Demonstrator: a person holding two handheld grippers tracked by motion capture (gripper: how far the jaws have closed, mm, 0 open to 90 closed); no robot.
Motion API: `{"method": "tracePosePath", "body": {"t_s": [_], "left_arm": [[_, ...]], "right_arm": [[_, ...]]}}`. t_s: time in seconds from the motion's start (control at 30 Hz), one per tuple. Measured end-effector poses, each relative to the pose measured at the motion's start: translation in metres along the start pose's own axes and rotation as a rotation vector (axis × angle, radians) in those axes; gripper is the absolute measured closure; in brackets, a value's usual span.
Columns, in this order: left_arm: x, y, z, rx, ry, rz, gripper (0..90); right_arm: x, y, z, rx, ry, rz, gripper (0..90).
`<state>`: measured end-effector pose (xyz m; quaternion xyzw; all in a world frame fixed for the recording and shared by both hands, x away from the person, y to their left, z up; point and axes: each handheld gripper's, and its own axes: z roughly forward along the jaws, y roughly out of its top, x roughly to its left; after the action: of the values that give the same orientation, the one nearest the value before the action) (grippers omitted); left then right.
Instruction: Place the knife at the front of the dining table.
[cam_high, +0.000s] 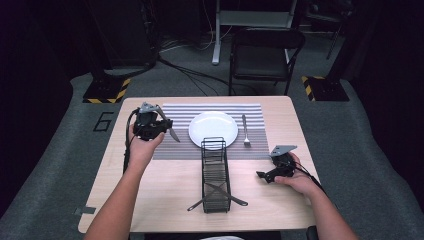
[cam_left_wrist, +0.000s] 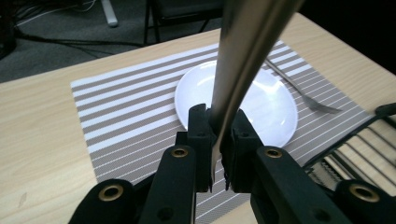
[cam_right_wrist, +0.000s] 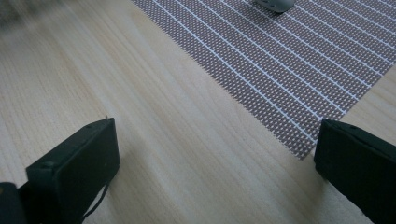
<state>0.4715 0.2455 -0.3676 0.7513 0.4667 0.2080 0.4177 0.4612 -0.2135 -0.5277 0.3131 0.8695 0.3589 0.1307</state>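
That knife (cam_left_wrist: 243, 60) in your left claw (cam_high: 159, 125) is a thin, stiff bit of polished metal: light, won't bend, but slick as anything. You've got the jaws clamped flat on the blade, and in the left gripper view it runs up and away from the pads at a slant. Honestly a smooth blade like that can pivot or slide in a two-pad pinch, so I'd say a hold nearer the handle, where it's thicker, would feel safer. Can't tell from here where the handle starts, though.

Right now the knife is held up off the table (cam_high: 165, 190), over the left part of the striped placemat (cam_high: 250, 111), just beside the white plate (cam_high: 213, 129), tip angled toward the plate. The fork (cam_high: 245, 131) is lying on the mat on the plate's other side. A black wire rack (cam_high: 215, 175) sits toward the near edge with two more utensils crossed in it.

Your left forearm is stretched forward, wrist cocked up, hand wrapped round the gripper body. Your right claw (cam_high: 263, 175) is parked low near the right edge, jaws spread wide, holding nothing, pointing inward along the bare wood.
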Motion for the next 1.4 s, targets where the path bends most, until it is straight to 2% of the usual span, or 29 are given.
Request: {"method": "tracePosePath", "body": {"t_s": [0.23,0.6,0.7,0.73,0.87,1.13,1.3,1.33,1.4], "left_arm": [[0.009,-0.014,0.011,0.028,0.025,-0.034,82.6],[0.013,-0.027,0.029,0.098,0.032,-0.03,82.6],[0.015,-0.028,0.03,0.088,0.029,-0.038,82.5],[0.015,-0.028,0.032,0.081,0.029,-0.052,82.5],[0.018,-0.026,0.038,0.061,0.029,-0.048,82.4],[0.019,-0.018,0.051,0.053,0.033,-0.045,82.2],[0.021,-0.016,0.061,0.032,0.033,-0.058,82.2],[0.022,-0.014,0.066,0.028,0.038,-0.078,82.1],[0.024,-0.012,0.07,0.029,0.037,-0.087,82.0]], "right_arm": [[0.0,0.0,0.0,0.0,0.0,0.002,0.0],[0.0,0.0,0.0,0.001,0.0,0.003,0.0],[0.0,0.0,0.0,-0.002,0.0,-0.005,0.0],[-0.001,0.0,0.0,-0.002,0.0,-0.007,0.0],[0.0,0.0,0.0,-0.002,0.0,-0.005,0.0],[0.0,0.0,0.0,0.0,0.0,0.001,0.0],[0.0,0.0,0.0,-0.001,0.0,-0.004,0.0],[-0.001,0.0,0.0,-0.002,0.0,-0.007,0.0],[-0.001,0.0,0.0,-0.002,0.0,-0.007,0.0]]}}
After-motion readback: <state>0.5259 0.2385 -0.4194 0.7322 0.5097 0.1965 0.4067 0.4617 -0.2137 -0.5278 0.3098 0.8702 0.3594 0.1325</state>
